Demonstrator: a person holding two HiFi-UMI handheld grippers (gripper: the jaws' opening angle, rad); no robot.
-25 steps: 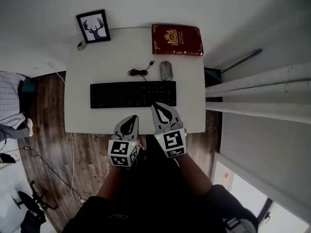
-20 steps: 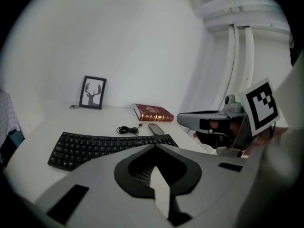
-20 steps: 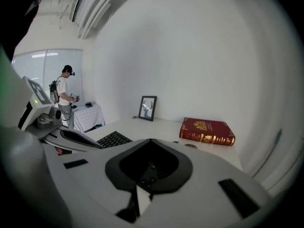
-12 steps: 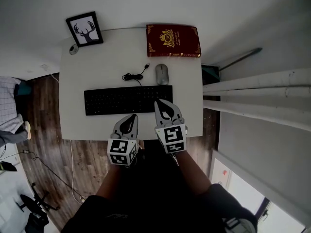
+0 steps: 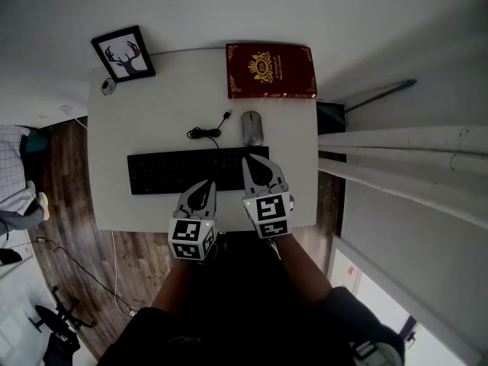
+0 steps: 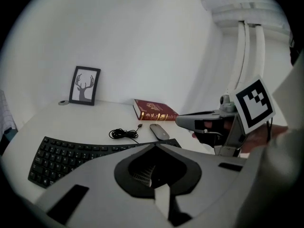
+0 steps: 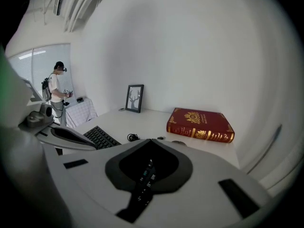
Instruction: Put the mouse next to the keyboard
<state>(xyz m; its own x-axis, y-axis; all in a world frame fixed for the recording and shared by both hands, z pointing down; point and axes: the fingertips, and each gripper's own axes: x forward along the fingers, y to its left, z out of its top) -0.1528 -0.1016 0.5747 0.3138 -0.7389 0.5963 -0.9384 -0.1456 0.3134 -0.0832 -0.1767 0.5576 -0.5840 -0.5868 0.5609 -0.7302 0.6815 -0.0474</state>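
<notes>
The grey mouse (image 5: 252,128) lies on the white table (image 5: 114,136), just beyond the right end of the black keyboard (image 5: 197,169), with a coiled black cable (image 5: 204,133) to its left. My right gripper (image 5: 258,166) is shut and empty, its tip over the keyboard's right end, short of the mouse. My left gripper (image 5: 200,193) is shut and empty at the keyboard's near edge. The left gripper view shows the mouse (image 6: 159,131), the keyboard (image 6: 71,156) and the right gripper (image 6: 199,122). In the right gripper view my own jaws hide most of the mouse (image 7: 179,142).
A red book (image 5: 270,71) lies at the table's far right, behind the mouse. At the far left corner stands a framed deer picture (image 5: 123,54) with a small round object (image 5: 107,87) beside it. White pipes (image 5: 404,139) run right of the table. A person (image 7: 57,96) stands far off.
Both grippers have moved forward relative to the table. The right tip now reaches over the keyboard's right end, closer to the mouse. The jaws have stayed shut.
</notes>
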